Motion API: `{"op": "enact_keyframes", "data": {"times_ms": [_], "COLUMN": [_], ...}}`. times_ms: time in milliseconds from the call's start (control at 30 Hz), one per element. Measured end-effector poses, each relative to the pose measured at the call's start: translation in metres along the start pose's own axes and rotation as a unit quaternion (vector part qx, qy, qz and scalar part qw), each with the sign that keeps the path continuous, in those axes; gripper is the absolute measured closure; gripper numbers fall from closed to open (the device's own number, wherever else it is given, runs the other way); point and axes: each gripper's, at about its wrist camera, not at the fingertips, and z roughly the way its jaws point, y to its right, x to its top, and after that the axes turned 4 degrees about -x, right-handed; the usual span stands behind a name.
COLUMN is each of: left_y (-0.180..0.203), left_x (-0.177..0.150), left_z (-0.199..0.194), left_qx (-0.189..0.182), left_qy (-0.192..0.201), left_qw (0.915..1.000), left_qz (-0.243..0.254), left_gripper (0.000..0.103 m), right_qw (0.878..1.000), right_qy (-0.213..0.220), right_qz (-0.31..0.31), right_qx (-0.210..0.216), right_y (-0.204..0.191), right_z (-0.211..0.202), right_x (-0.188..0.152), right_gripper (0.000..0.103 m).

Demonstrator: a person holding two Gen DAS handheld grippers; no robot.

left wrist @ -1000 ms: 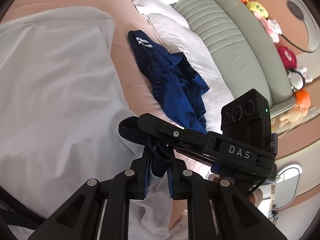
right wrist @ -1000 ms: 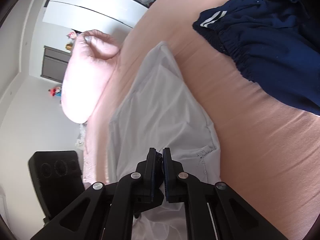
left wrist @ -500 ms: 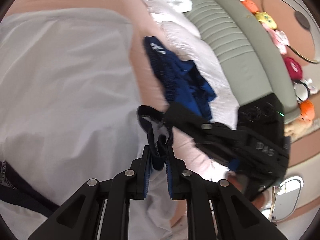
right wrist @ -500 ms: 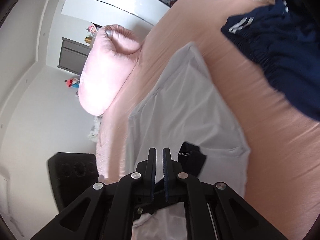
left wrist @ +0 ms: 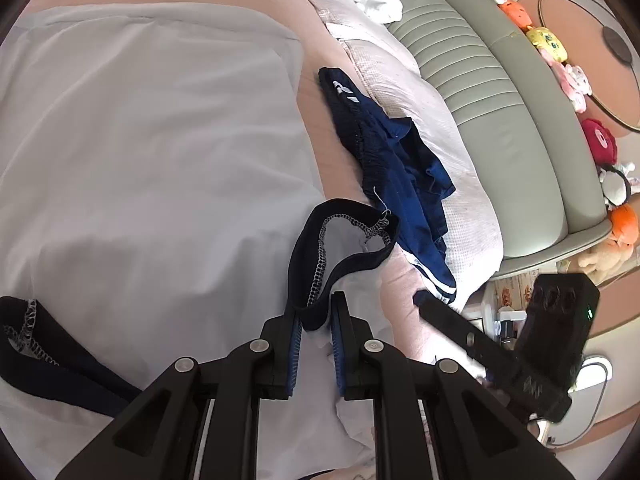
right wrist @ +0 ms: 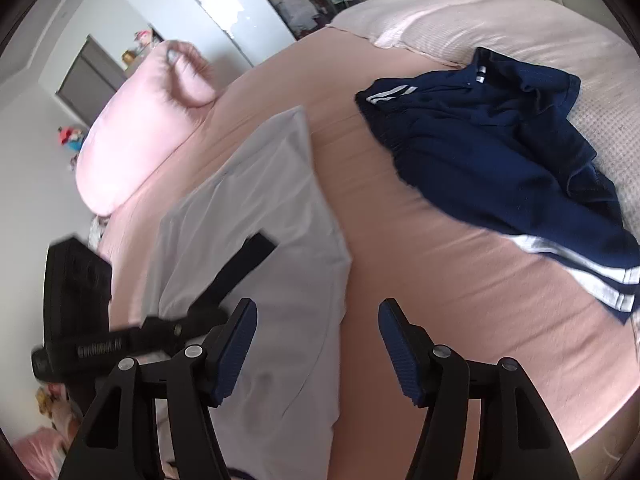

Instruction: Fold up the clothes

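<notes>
Your left gripper (left wrist: 314,316) clenches the dark cuff (left wrist: 340,240) of the white shirt (left wrist: 152,152) spread on the bed (right wrist: 420,280), likely to fold that sleeve inward, while your right gripper (right wrist: 318,334) hangs released, navy shorts (right wrist: 500,152) at two o'clock.

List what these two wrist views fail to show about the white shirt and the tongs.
- White shirt, left wrist view: the near hem runs off the bottom edge, behind the left tongs, which pinch its dark collar.
- Left tongs, right wrist view: motion-blurred, fingers unreadable.
- Right tongs: open, empty; the shirt's near edge is hidden beneath them.
</notes>
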Motion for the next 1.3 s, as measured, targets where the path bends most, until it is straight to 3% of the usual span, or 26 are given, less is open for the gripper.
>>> {"op": "enact_keyframes", "data": {"times_ms": [267,367,433,467,533,600,733,967,1067,1167,1300], "left_y": [-0.002,0.001,0.001,0.001,0.001,0.000,-0.002,0.014,0.020,0.021,0.016], "left_x": [0.003,0.005,0.006,0.007,0.008,0.010,0.016,0.018,0.016,0.015,0.015], "left_z": [-0.004,0.001,0.006,0.006,0.004,-0.001,0.002,0.016,0.022,0.024,0.022], "left_qx": [-0.003,-0.005,-0.004,-0.009,-0.021,-0.038,-0.033,-0.025,-0.003,0.011,0.043], "left_qy": [-0.009,-0.039,-0.065,-0.062,-0.055,-0.038,-0.028,-0.030,-0.039,-0.042,-0.031], "left_qw": [0.9999,0.9992,0.9978,0.9978,0.9978,0.9978,0.9980,0.9992,0.9992,0.9990,0.9986], "left_qz": [-0.006,-0.005,-0.014,-0.020,-0.032,-0.039,-0.046,-0.013,0.009,0.014,0.006], "left_gripper": [0.092,0.088,0.081,0.068,0.034,0.030,0.030,0.034,0.049,0.057,0.092], "right_qw": [0.991,0.982,0.975,0.970,0.961,0.953,0.946,0.944,0.943,0.942,0.944], "right_qy": [0.000,0.000,0.000,0.000,0.000,-0.001,0.002,0.016,0.016,0.013,0.017], "right_qz": [-0.099,-0.140,-0.167,-0.180,-0.206,-0.223,-0.228,-0.214,-0.209,-0.204,-0.201], "right_qx": [-0.085,-0.123,-0.148,-0.160,-0.185,-0.205,-0.229,-0.251,-0.259,-0.266,-0.261], "right_y": [-0.040,-0.056,-0.067,-0.072,-0.083,-0.088,-0.085,-0.078,-0.075,-0.072,-0.071], "right_z": [0.009,0.015,0.019,0.021,0.025,0.029,0.033,0.029,0.028,0.027,0.023], "right_x": [-0.031,-0.042,-0.050,-0.054,-0.061,-0.065,-0.065,-0.056,-0.055,-0.056,-0.057], "right_gripper": [0.035,0.035,0.035,0.035,0.035,0.035,0.035,0.035,0.035,0.035,0.041]}}
